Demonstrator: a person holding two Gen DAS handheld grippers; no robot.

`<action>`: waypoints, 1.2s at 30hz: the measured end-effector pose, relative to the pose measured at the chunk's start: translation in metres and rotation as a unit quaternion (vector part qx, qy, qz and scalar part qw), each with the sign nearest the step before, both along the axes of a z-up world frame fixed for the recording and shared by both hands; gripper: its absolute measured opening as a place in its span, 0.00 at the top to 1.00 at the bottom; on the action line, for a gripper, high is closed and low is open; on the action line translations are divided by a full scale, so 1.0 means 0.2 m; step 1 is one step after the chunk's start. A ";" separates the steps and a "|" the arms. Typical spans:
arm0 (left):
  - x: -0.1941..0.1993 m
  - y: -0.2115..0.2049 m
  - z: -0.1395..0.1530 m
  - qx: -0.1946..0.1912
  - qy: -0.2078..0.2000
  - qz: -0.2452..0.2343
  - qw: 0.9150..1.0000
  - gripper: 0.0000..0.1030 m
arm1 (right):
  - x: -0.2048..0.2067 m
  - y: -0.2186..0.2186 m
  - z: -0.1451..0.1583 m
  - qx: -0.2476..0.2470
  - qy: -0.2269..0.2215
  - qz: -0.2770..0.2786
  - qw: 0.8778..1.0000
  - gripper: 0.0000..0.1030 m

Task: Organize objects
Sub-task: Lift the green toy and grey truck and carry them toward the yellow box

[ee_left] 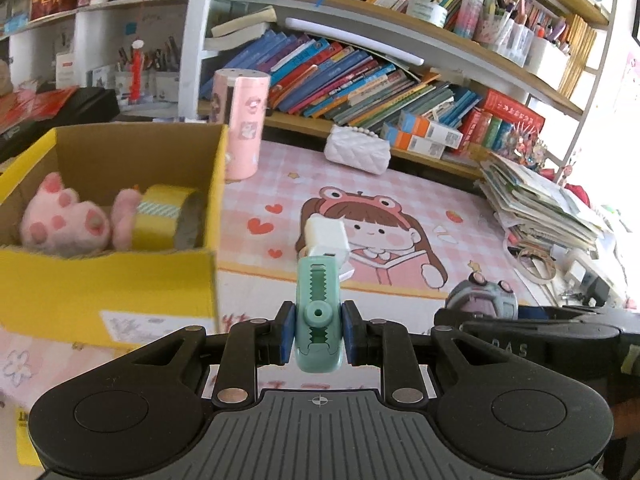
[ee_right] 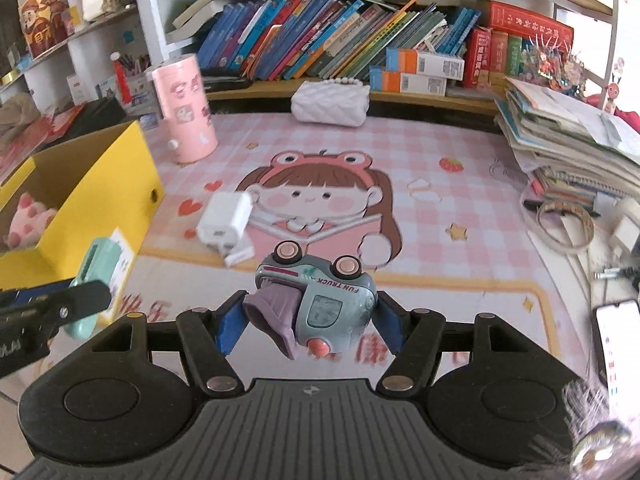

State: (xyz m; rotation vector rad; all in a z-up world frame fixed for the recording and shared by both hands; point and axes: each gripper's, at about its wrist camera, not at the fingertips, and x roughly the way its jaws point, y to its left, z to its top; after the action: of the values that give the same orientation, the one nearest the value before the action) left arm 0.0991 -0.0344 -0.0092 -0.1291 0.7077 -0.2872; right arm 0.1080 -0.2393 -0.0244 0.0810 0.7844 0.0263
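My left gripper (ee_left: 318,330) is shut on a mint-green utility knife (ee_left: 318,304), held above the pink desk mat just right of the yellow cardboard box (ee_left: 120,280). The box holds a pink plush toy (ee_left: 64,220) and a yellow tape roll (ee_left: 168,216). My right gripper (ee_right: 310,324) is shut on a grey-blue toy truck (ee_right: 324,300), which is upside down with its pink wheels up. A white charger (ee_right: 226,218) lies on the mat ahead; it also shows in the left wrist view (ee_left: 326,236). The left gripper with the knife (ee_right: 98,264) shows at the left of the right wrist view.
A pink cylinder container (ee_right: 186,108) stands behind the box. A white quilted purse (ee_right: 330,104) lies at the shelf's foot. A stack of papers and books (ee_right: 568,140) fills the right side, with a tape ring (ee_right: 564,224) and a phone (ee_right: 618,340) nearby. Bookshelves rise behind.
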 end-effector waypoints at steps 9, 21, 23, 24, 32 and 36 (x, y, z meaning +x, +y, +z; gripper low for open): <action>-0.16 0.23 0.00 -0.007 0.010 0.021 1.000 0.78 | -0.19 0.23 0.02 -0.012 0.000 0.029 1.000 0.38; -0.32 0.45 0.02 -0.014 0.004 0.029 0.999 0.78 | -0.37 0.48 0.03 -0.017 0.004 0.049 0.999 0.38; -0.34 0.48 0.02 -0.013 0.002 0.030 0.999 0.78 | -0.39 0.52 0.03 -0.017 0.003 0.052 0.998 0.38; -0.35 0.49 0.02 -0.013 0.001 0.030 0.999 0.78 | -0.39 0.53 0.03 -0.017 0.003 0.054 0.998 0.38; -0.43 0.62 0.03 -0.011 -0.001 0.038 0.999 0.78 | -0.46 0.66 0.03 -0.013 0.003 0.065 0.998 0.38; -0.46 0.68 0.03 -0.008 -0.004 0.043 0.999 0.78 | -0.48 0.73 0.03 -0.010 0.004 0.072 0.997 0.38</action>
State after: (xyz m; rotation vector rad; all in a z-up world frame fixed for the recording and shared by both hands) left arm 0.0074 0.1010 -0.0030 -0.1728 0.6895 -0.2116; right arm 0.0114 -0.0930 -0.0191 0.0057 0.7969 0.1557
